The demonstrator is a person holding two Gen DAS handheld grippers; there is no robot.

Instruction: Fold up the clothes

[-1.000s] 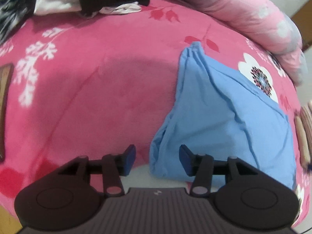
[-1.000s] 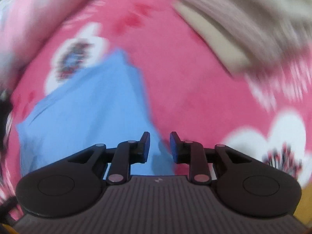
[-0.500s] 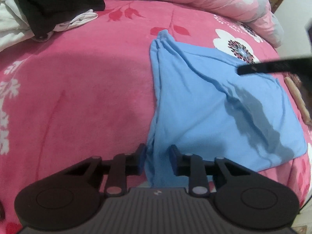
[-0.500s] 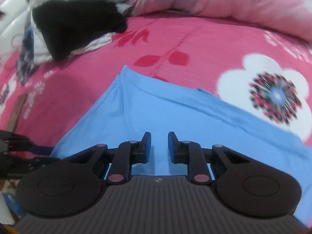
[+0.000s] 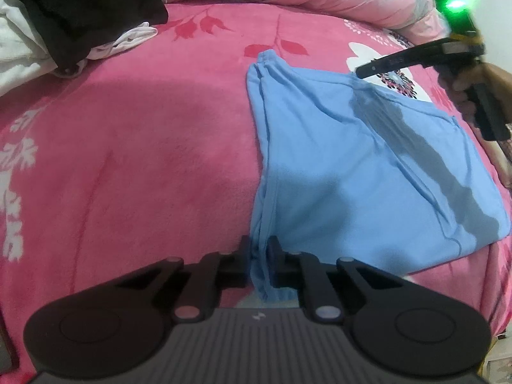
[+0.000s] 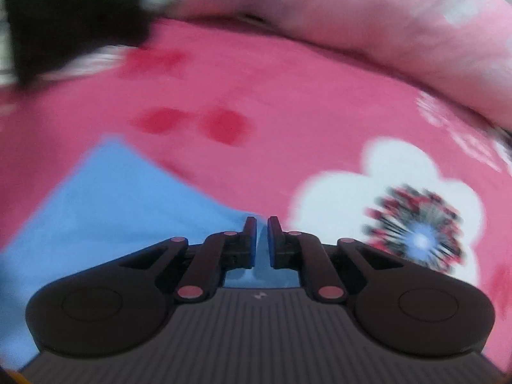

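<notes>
One blue garment [image 5: 368, 166] lies flat on the pink bed [image 5: 144, 160]. The left tongs [image 5: 258, 264] have just closed and pinch its near corner. The right tongs [image 6: 261, 240] have closed almost fully at its far edge; whether they grip cloth is unclear. One dark clothes pile [image 5: 80, 9] lies behind.

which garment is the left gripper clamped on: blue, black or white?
The blue one, lying flat on the pink blanket; the left gripper pinches its near edge. Black and white lie heaped far off.

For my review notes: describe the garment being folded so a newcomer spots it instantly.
On the pink floral blanket, right of centre, lies the light blue garment, flat and partly folded. Unlike the black and white clothes heaped at the far left, it is plain blue.
</notes>
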